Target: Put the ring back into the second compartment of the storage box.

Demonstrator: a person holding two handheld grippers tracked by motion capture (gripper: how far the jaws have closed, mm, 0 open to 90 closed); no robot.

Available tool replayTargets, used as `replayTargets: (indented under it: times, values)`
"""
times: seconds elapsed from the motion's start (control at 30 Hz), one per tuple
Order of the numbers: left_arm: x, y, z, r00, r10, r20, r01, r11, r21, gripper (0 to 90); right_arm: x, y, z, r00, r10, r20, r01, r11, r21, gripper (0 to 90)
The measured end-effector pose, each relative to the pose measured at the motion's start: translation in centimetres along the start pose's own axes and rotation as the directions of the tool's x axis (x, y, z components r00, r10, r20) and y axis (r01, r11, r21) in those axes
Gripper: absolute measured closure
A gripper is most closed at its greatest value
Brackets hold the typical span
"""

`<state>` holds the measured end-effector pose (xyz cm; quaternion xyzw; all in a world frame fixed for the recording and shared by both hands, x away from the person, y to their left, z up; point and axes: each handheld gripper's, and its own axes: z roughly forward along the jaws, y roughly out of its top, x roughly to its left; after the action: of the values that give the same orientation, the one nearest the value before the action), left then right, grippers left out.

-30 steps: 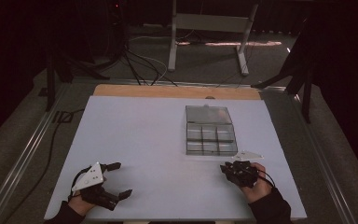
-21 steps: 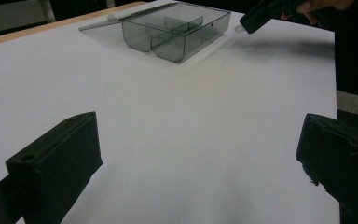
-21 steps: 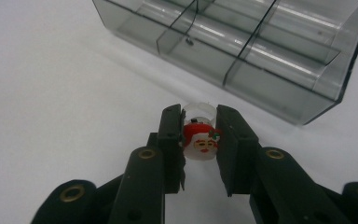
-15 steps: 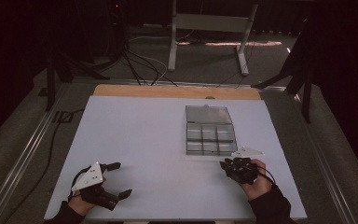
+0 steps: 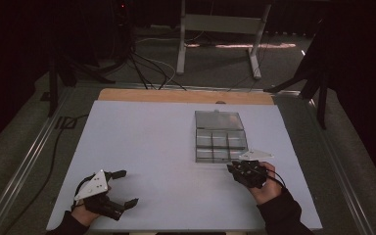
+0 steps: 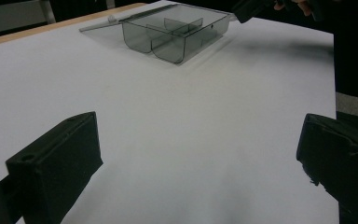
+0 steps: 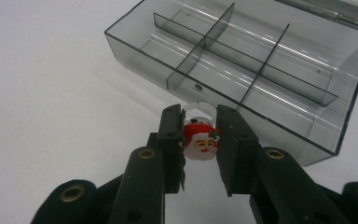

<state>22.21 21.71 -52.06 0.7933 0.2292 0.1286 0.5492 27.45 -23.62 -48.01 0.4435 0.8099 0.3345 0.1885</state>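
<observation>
My right gripper [image 7: 198, 119] is shut on a small ring with a red and white Santa face [image 7: 200, 142], held between its two pads. Just beyond its tips stands a clear grey compartment box [image 7: 140, 58] with its lid open, and the compartments I can see are empty. From the high view the right gripper [image 5: 235, 169] is at the near right corner of the box [image 5: 197, 147]. My left gripper [image 5: 129, 186] rests near the table's front left, jaws wide open with nothing between them. The left gripper [image 6: 199, 123] faces the box [image 6: 168, 42] across bare white table.
The white table top [image 5: 142, 142] has a wooden strip [image 5: 176, 95] along its far edge. Cables [image 5: 147, 68] and a metal stand [image 5: 220, 29] lie on the dark floor beyond. A cable [image 5: 54, 156] trails off the table's left side.
My right gripper has edged slightly forward and left, closer to the box's near corner. The left gripper has stayed in place.
</observation>
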Motion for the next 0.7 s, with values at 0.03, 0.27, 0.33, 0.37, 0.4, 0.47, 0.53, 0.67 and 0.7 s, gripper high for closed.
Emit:
replayTargets:
  times: [0.03,0.27,0.33,0.37,0.4,0.47,0.53,0.67,0.7]
  values:
    - [0.0,0.0,0.0,1.0,0.0,0.001,0.0,1.0,0.001,0.2,0.0,0.1,0.0,1.0,-0.001,0.0,0.001,1.0,0.002,72.0]
    - [0.0,0.0,0.0,1.0,0.0,0.001,0.0,1.0,0.0,0.2,0.1,0.8,0.2,0.9999,-0.014,0.003,0.014,1.0,0.002,72.0]
    - [0.0,0.0,0.0,1.0,-0.003,0.001,0.003,1.0,0.001,0.2,0.0,1.0,0.3,0.9999,-0.015,0.004,0.015,1.0,0.001,72.0]
    - [0.0,0.0,0.0,1.0,-0.001,0.0,0.001,1.0,0.001,0.2,0.0,1.1,0.3,0.9999,-0.015,0.005,0.015,1.0,0.001,72.0]
    - [0.0,0.0,0.0,1.0,-0.001,0.001,0.001,1.0,0.0,0.2,0.0,1.2,0.2,0.9999,-0.013,0.005,0.013,1.0,0.0,72.0]
    - [0.1,0.0,0.0,1.0,-0.003,0.001,0.003,1.0,-0.003,0.2,-0.1,1.5,0.2,0.9998,-0.019,0.009,0.019,1.0,-0.001,72.0]
    - [0.0,0.0,0.0,1.0,-0.004,0.0,0.004,1.0,-0.002,0.2,-0.2,1.7,0.2,0.9998,-0.016,0.012,0.016,1.0,-0.003,72.0]
    - [0.0,0.0,0.0,1.0,-0.001,0.004,0.001,1.0,0.0,0.2,-0.3,2.0,0.1,0.9997,-0.017,0.016,0.017,1.0,-0.007,72.0]
    - [0.0,0.0,0.0,1.0,-0.001,0.004,0.001,1.0,0.0,0.2,-0.3,2.0,0.1,0.9997,-0.017,0.016,0.017,1.0,-0.007,72.0]
